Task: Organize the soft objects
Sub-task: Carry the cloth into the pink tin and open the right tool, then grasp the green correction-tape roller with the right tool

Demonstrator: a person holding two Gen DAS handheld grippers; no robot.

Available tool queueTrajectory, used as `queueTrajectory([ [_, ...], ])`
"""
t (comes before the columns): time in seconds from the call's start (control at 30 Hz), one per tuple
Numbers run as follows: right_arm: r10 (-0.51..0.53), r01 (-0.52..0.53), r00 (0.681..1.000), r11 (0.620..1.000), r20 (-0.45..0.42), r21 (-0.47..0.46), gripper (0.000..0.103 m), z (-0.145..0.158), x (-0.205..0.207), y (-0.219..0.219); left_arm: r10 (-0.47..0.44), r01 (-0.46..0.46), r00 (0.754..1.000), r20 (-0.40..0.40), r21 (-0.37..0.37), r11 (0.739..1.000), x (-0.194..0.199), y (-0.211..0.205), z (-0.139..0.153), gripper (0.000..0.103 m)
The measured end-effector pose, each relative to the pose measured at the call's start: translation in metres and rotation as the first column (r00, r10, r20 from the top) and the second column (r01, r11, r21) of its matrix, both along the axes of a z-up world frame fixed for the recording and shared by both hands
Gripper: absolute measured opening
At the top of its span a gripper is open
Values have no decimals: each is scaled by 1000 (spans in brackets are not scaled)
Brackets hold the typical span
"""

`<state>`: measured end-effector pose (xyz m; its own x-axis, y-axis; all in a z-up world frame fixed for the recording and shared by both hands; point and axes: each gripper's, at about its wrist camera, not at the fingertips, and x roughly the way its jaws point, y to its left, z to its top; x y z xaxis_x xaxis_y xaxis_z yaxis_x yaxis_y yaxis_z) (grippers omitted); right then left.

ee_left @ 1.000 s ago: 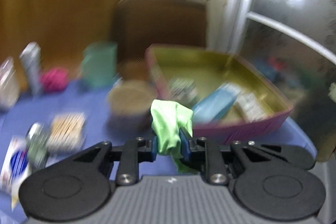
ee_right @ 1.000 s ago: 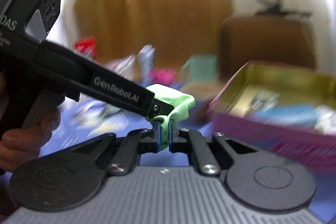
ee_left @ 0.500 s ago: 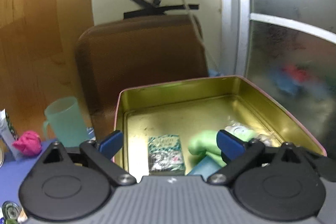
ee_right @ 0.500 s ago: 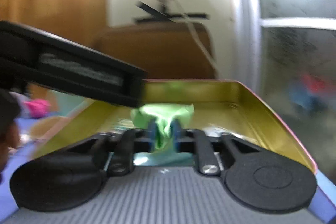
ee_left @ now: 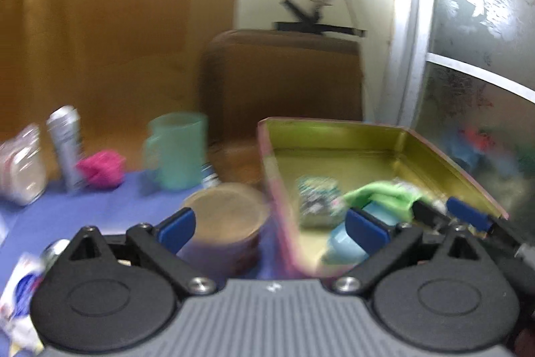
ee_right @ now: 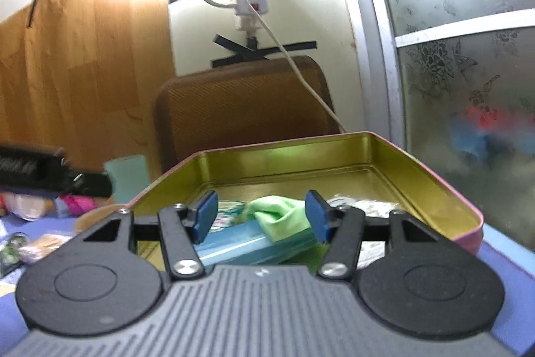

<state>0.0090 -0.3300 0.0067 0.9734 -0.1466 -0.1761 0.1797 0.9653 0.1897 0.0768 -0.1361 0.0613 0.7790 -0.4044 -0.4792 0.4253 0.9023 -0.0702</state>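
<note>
Inside tin (ee_right: 418, 176): 1 green cloth (ee_right: 281, 216), 1 blue box (ee_right: 247, 245).

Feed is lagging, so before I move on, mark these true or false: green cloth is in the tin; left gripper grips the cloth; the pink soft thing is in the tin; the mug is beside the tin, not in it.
1. The green cloth lies in the tin. True.
2. The left gripper grips the cloth. False: it is open and empty, off to the tin's left.
3. The pink soft thing is in the tin. False: it sits on the blue table.
4. The mug stands outside the tin. True.
</note>
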Motion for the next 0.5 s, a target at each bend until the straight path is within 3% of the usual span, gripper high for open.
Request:
queueTrajectory([
  [0.23, 212, -212, 977, 977, -5, -23, 60, 3, -9, 60, 171, -169, 983, -68, 28, 985, -25, 90, -29, 99],
  [0.4, 401, -405, 910, 914, -102, -19, 59, 0, 1, 107, 339, -336, 932, -130, 47, 941, -19, 145, -49, 98],
  [0.5, 445, -455, 883, 890, -150, -38, 59, 0, 7, 128, 389, -389, 909, -152, 30, 921, -20, 170, -56, 98],
])
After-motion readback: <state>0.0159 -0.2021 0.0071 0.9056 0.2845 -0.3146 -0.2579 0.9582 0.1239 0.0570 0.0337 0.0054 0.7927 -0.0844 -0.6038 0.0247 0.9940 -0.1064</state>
